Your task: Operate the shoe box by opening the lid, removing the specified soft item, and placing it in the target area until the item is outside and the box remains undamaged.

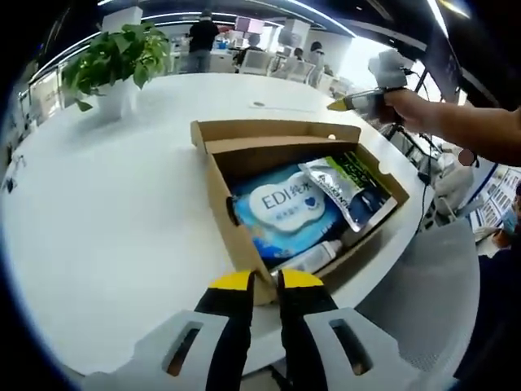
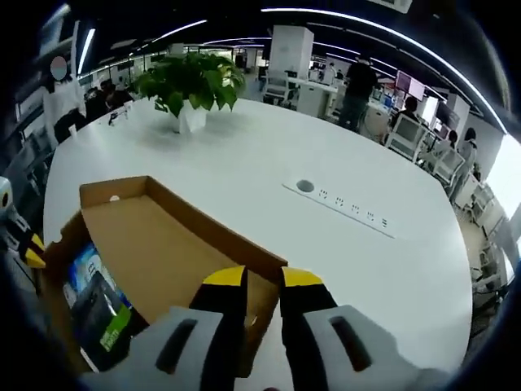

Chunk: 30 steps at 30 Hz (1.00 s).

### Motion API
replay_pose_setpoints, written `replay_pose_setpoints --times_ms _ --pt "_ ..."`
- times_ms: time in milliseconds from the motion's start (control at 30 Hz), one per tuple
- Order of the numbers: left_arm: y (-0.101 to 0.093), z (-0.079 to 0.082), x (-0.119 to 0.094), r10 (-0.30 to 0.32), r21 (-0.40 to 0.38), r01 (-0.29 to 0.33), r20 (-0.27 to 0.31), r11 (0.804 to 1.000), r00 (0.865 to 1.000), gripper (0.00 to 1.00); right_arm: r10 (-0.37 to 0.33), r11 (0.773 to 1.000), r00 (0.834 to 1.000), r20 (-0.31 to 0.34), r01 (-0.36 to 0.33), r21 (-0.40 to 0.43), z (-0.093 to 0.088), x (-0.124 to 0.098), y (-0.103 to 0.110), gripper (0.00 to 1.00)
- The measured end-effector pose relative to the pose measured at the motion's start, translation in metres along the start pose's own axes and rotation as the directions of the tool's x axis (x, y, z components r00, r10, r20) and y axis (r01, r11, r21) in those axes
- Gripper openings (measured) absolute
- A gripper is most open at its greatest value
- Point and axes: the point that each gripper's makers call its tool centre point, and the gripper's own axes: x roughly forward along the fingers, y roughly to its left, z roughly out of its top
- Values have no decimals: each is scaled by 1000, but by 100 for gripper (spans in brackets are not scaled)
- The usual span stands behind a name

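1. The blue wipes pack [image 1: 285,213], the soft item as I judge it, lies flat inside the open shoe box [image 1: 213,175], beside a green-and-silver pouch [image 1: 345,186] and a white tube [image 1: 316,257].
2. Its long axis runs along the box, away from the left gripper [image 1: 266,281].
3. The left gripper sits at the box's near corner, jaws almost together, holding nothing; the pack lies straight ahead, so it looks the nearer.
4. The right gripper [image 2: 262,279] hovers at the raised lid [image 2: 175,244], jaws slightly parted; whether it pinches the edge I cannot tell.
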Motion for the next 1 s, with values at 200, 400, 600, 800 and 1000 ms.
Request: replay_pose_setpoints --times_ms 200,400,600,800,1000 --pt "4 3 -8 21 14 -21 -4 1000 1000 11 11 1000 999 35 -11 3 4 -19 12 14" --pt "3 12 -18 22 15 -22 18 1000 1000 11 23 1000 998 52 -24 12 -4 -36 24 13" --pt "-12 31 -14 -4 32 3 48 999 999 11 39 999 998 49 -41 23 -19 -49 38 13" --pt "-25 41 -5 -28 48 26 51 999 998 11 52 998 998 42 -53 24 -31 -56 51 13" --pt "-35 48 6 -56 42 54 44 998 997 13 61 998 997 36 -62 30 -39 -62 57 12"
